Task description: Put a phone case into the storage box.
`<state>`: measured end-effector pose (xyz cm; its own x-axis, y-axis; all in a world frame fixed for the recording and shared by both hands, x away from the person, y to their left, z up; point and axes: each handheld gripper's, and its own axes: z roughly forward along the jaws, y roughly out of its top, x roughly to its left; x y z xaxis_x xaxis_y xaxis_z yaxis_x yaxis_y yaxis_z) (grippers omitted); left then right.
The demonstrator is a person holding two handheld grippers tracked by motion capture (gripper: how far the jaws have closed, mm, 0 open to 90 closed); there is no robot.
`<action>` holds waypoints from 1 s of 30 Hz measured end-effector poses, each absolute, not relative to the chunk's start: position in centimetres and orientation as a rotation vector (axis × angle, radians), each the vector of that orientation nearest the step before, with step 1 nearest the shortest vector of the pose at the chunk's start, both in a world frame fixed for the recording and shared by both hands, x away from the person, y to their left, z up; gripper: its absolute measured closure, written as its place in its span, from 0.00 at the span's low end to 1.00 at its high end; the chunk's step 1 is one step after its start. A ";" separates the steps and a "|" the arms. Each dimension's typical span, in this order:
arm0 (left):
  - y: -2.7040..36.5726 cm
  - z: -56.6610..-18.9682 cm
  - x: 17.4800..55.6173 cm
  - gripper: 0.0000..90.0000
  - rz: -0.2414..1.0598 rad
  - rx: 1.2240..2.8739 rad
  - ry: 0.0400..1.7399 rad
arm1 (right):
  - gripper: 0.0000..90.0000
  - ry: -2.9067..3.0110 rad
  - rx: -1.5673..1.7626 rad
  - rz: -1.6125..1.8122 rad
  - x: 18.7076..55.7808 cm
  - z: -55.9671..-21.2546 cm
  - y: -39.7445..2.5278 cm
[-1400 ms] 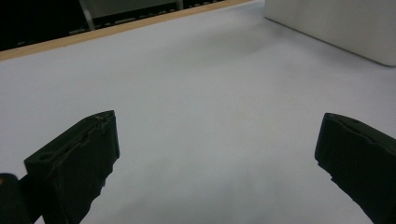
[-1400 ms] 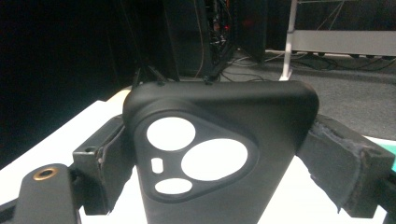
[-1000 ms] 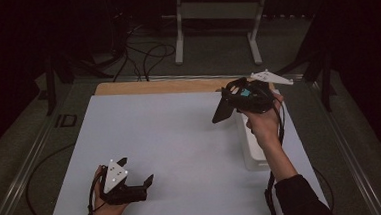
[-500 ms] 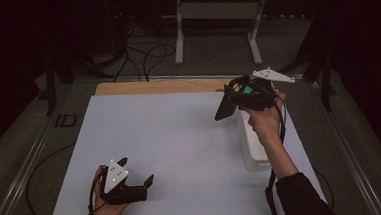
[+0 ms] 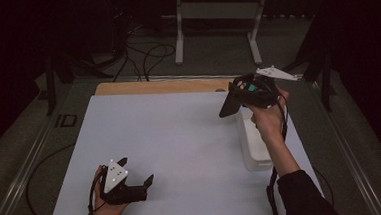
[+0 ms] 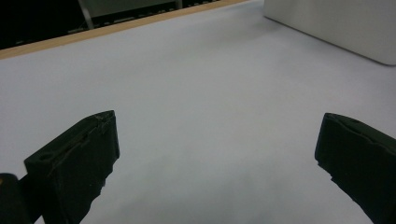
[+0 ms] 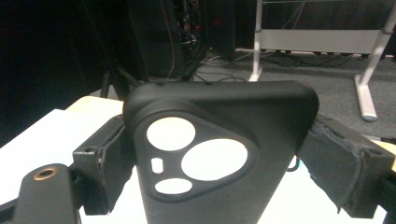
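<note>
Here, the right gripper (image 5: 234,101) clamps a black phone case (image 7: 219,158), long axis slanting down-left at the frame's right; the left gripper (image 5: 135,172) gapes wide.

- A lab or recording room, dim around the edges.
- White tabletop (image 5: 180,138) on a metal frame.
- Loose cables (image 5: 145,55) across grey floor.
- Metal stand (image 5: 218,15) behind.

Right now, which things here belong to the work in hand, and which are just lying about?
In the work: black phone case, clamped in the right gripper; white bin beneath it.
Lying about: open left gripper, floor cables, metal stand.
</note>
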<state>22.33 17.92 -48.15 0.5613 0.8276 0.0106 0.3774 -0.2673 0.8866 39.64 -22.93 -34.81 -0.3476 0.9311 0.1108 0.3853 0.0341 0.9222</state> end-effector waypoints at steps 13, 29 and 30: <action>17.9 -48.2 22.3 0.00 0.610 1.865 0.983 | 0.16 1.736 1.367 1.268 40.3 -35.0 -24.0; 17.9 -48.2 22.3 0.00 0.610 1.865 0.983 | 0.16 1.696 1.389 1.229 41.0 -34.6 -25.2; 17.9 -48.2 22.3 0.00 0.610 1.865 0.983 | 0.16 1.696 1.389 1.229 41.0 -34.6 -25.2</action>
<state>22.33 17.92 -48.16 0.5597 0.8286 0.0102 0.3778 -0.2661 0.8868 40.99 -25.17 -34.64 -0.2561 0.9622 0.0925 0.3871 0.0145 0.9219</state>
